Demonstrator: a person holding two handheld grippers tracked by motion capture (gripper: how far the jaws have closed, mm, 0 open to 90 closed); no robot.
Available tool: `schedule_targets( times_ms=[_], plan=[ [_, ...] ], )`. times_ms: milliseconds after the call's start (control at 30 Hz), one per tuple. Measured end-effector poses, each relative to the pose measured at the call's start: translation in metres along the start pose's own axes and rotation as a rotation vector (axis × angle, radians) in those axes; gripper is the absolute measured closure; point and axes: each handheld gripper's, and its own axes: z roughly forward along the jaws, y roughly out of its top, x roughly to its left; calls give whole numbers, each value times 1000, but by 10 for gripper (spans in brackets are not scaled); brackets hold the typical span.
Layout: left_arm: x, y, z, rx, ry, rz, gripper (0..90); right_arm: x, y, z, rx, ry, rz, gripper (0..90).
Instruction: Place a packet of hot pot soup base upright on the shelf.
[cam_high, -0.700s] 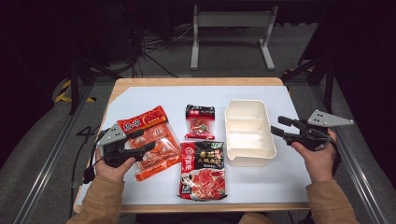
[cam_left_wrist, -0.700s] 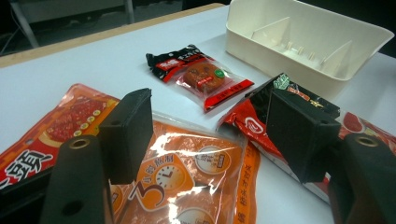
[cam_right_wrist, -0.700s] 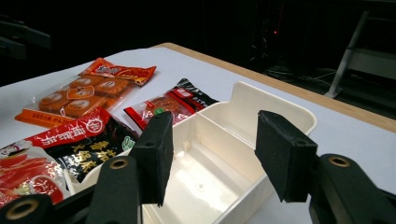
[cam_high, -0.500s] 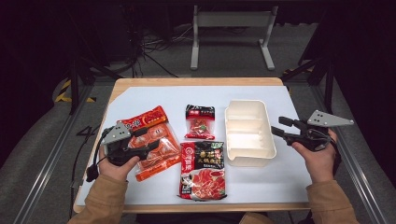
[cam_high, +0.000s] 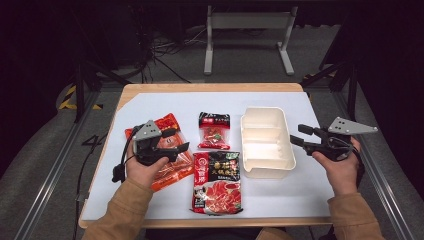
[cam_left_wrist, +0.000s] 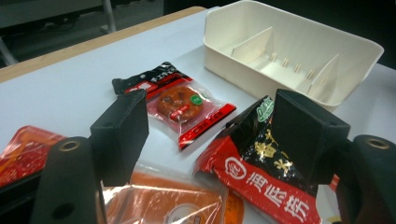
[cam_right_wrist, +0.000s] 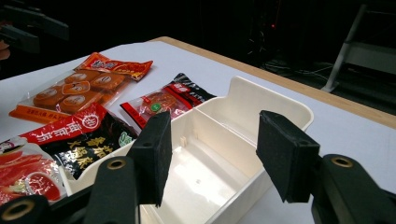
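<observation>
orange pack (cam_high: 165, 150) near bench (cam_high: 150, 102) left edge: light, soft, slick film; pinch its sealed edge | left hand-held gripper (cam_high: 177, 148) released above it | right hand-held gripper (cam_high: 298, 135) released beside tray (cam_high: 265, 142)

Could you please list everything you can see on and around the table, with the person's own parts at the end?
orange packet: 1, orange and clear, left on the sheet, under the left gripper
small packet: 1, red, black and clear, middle, far side
large packet: 1, red and black, middle, near edge
tray: 1, cream, with dividers, nothing in it, right of the packets
sheet: 1, white, covering most of the table
table: 1, wooden, rim visible round the sheet
stand: 1, grey metal, on the floor beyond the table
left gripper: 1, black, jaws open, over the orange packet
right gripper: 1, black, jaws open, beside the tray's right wall
sleeves: 2, tan, at the near edge
</observation>
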Motion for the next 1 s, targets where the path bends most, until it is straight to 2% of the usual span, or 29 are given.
schedule_targets(
  times_ms=[133, 167, 233, 267, 333, 367, 500, 600, 667, 767, 1000],
  plan=[
    [-3, 2, 10, 6, -13, 19, 302, 0, 0, 0, 0, 2, 1, 456],
    [-4, 2, 17, 15, -39, 8, 308, 0, 0, 0, -2, 2, 2, 457],
    [-3, 2, 20, 22, -49, 13, 309, 0, 0, 0, -1, 2, 2, 457],
    [-4, 1, 23, 26, -56, 0, 312, 0, 0, 0, 2, 1, 4, 455],
    [-3, 1, 27, 24, -55, 9, 319, 0, -1, 0, 3, 2, 7, 451],
    [-2, 0, 30, 29, -70, 3, 358, -1, -1, 0, 6, 0, 8, 450],
    [0, -2, 37, 42, -69, -5, 363, -1, -1, 1, 5, -2, 10, 447],
    [1, -4, 44, 70, -76, -14, 350, 0, -1, 1, 10, -1, 8, 445],
    [3, -6, 50, 107, -75, -34, 363, 0, -2, 2, 13, 2, 9, 445],
    [5, -8, 54, 132, -80, -45, 375, 0, -2, 3, 13, 11, 14, 455],
    [7, -16, 66, 185, -77, -32, 397, 0, -4, 6, 27, 17, 7, 462]
  ],
)
